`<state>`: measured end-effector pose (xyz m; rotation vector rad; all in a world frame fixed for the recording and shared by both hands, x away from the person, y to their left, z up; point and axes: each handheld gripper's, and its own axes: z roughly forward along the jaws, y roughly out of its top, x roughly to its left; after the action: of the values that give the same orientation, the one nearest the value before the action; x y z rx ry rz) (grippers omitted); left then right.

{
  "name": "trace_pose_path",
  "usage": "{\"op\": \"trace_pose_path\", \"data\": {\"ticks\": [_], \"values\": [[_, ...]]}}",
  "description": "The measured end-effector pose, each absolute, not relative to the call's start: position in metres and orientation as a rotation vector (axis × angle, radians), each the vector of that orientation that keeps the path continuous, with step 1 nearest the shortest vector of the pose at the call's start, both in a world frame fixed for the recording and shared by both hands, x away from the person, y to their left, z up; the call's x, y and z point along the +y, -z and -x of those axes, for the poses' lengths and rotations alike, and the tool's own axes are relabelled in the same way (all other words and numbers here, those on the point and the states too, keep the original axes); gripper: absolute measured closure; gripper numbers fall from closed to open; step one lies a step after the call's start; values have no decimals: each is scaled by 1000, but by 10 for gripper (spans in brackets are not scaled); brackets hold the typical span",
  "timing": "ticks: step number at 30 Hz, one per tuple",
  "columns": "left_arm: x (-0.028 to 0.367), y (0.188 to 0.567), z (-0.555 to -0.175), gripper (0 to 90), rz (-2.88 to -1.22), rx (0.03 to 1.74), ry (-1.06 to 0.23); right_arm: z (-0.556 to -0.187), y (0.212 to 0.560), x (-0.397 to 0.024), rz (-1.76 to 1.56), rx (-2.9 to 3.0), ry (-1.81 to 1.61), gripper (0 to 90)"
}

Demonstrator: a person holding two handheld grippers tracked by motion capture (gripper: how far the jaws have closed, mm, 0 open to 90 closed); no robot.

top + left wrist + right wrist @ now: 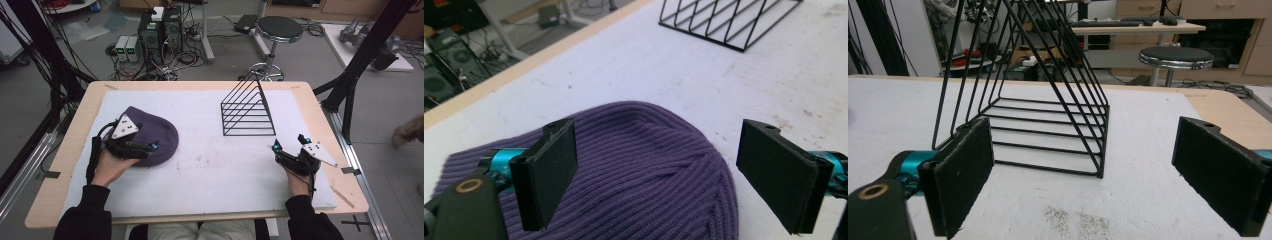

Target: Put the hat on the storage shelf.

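One purple knit beanie (150, 135) lay flat on the left of the white mat (210, 170), and one black wire rack (248, 112) stood at the far middle, holding nothing. No writing could be read on either. The left gripper (150, 148) hovered over the beanie's near edge, jaws spread wide, gripping nothing. The right gripper (287, 145) sat near right, aimed at the rack, its jaws likewise wide apart and holding nothing.

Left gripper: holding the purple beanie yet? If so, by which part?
Nothing held. The left gripper has its jaws wide open over the purple beanie, apart from the knit. The right gripper is open too, facing the wire rack.
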<state>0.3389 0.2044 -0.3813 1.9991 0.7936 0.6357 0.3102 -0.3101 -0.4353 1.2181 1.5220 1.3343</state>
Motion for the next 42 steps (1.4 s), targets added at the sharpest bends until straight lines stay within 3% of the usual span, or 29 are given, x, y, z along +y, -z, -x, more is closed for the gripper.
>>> {"op": "trace_pose_path", "data": {"ticks": [26,42], "values": [[176,417,-355,172,-2278,772,-461,-313,437,-311,-1241,1535,-1327,89],[172,428,-359,177,-2355,780,-479,-313,437,-311,-1250,1535,-1299,89]]}}
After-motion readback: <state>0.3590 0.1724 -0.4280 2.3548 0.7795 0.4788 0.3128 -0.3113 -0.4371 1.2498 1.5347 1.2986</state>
